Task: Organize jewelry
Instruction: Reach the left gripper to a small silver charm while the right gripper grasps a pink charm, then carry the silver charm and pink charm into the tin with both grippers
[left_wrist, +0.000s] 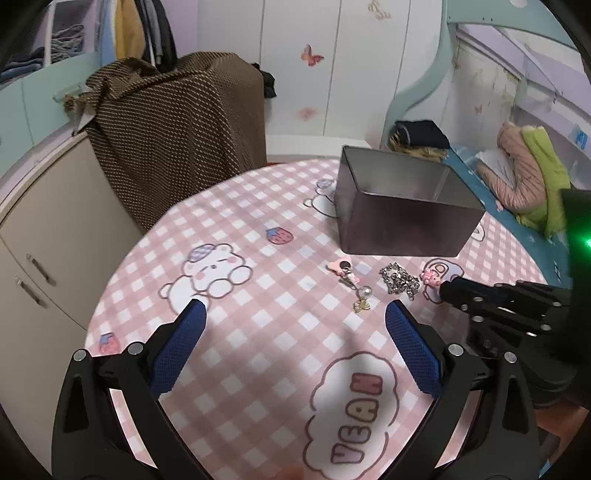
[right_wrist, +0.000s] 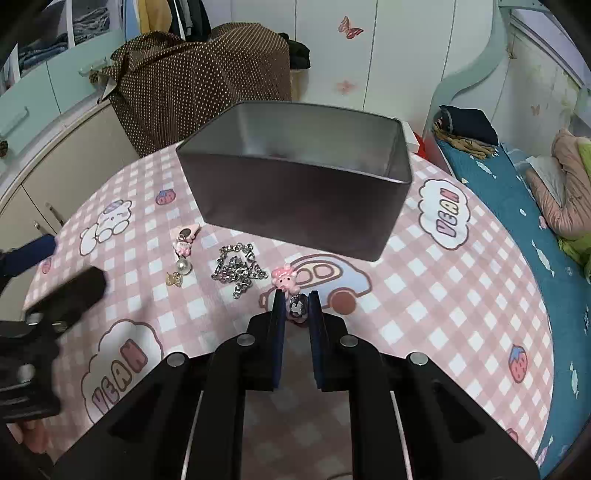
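Note:
On the pink checked tablecloth (left_wrist: 258, 332) lie a silver chain (left_wrist: 399, 282) (right_wrist: 238, 269) and a pink keyring with a pearl and gold bow (left_wrist: 351, 284) (right_wrist: 183, 254), both in front of an open grey metal box (left_wrist: 406, 229) (right_wrist: 295, 206). My right gripper (right_wrist: 296, 300) (left_wrist: 448, 288) is shut on the black-and-white end of a pink bear charm (right_wrist: 283, 278) (left_wrist: 430, 277), which rests on the cloth right of the chain. My left gripper (left_wrist: 295, 308) stands wide open just short of the pearl keyring, with nothing between its blue pads.
A brown dotted cloth (left_wrist: 177, 129) drapes over something behind the table. A cream cabinet (left_wrist: 55, 240) stands to the left. A bed (right_wrist: 517, 206) with clothes runs along the right. The table's round edge curves near on the left.

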